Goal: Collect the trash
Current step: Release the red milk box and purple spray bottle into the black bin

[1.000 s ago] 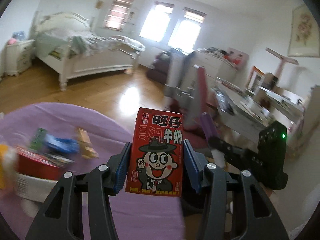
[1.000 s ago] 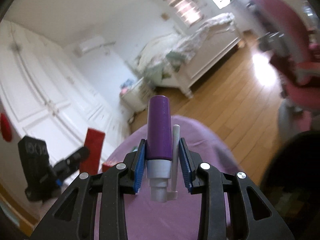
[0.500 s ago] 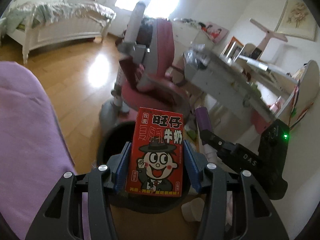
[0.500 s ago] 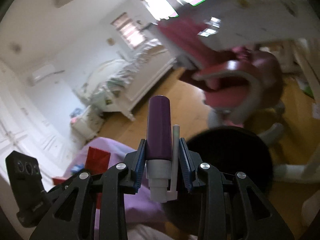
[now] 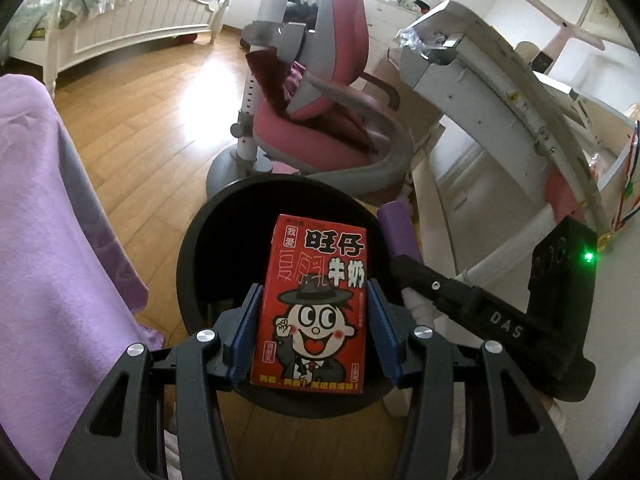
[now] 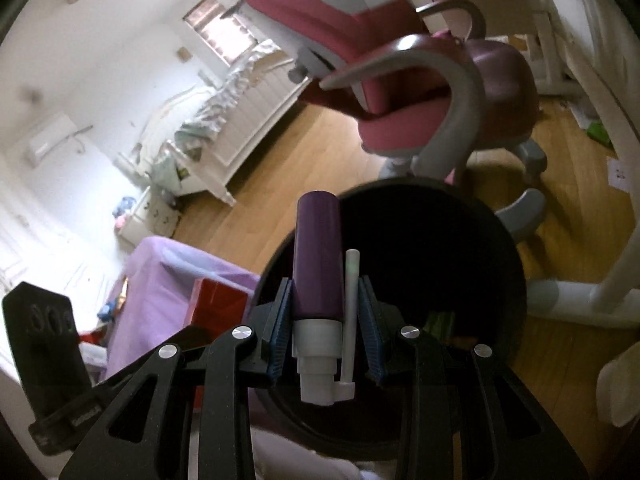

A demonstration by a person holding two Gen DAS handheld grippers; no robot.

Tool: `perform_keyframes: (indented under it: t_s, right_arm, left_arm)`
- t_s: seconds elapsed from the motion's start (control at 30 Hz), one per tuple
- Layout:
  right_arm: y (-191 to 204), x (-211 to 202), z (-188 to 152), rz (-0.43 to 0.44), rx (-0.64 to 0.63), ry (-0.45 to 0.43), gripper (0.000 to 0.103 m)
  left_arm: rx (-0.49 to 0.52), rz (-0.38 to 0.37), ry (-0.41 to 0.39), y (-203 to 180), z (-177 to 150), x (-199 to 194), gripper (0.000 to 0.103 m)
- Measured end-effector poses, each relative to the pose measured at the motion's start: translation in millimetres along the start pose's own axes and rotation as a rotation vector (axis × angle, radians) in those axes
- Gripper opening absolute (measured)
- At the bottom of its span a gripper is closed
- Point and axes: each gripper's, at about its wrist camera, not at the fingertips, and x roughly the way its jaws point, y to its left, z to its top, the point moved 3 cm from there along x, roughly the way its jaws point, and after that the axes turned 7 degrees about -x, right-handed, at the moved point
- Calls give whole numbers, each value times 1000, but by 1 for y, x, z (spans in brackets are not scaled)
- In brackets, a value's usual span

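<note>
pink and grey, the desk chair point(image 5: 320, 120) stands behind the black bin point(image 5: 208, 248) on the wooden floor. your left gripper point(image 5: 314, 320) clamps the red milk carton point(image 5: 316, 304) above the bin's mouth; your right gripper point(image 6: 324, 320) pinches the purple spray bottle point(image 6: 318, 256) over it too.

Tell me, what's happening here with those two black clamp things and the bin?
A person is clearing trash with a hand-held gripper in each hand. The left gripper is clamped on a red milk carton, and the right gripper is clamped on a purple bottle with a white nozzle. Both are held over the open black trash bin on the wooden floor, beside a table under a purple cloth. Neither item has been dropped in yet.
</note>
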Motion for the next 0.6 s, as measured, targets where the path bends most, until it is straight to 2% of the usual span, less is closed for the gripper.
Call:
perform_keyframes:
  t_s: [0.13,0.2,0.23,0.27,0.33,0.4,0.6]
  right_arm:
    - [-1,7,-2,14,1,33,35]
    - [-3,7,0,18,15,29,39]
    - [-2,3,2,19,21,22,48]
    - [-3,1,4,14,26,6,54]
    - [-2,-6,6,5,28,-22,74]
    - [1,-11,10,-3,25,-49,76]
    - [21,-11,16,8,5,-54,76]
  left_arm:
    - [15,26,8,-6,4,3,54]
    - [17,27,-6,-9,7,0,66]
    - [19,30,-22,-11,9,-4,75]
    - [22,31,-40,-12,10,-8,79]
    - [25,20,-61,-13,13,-17,79]
    - [20,16,-79,-12,15,-27,79]
    - [-3,-10,-170,-4,22,-75,79]
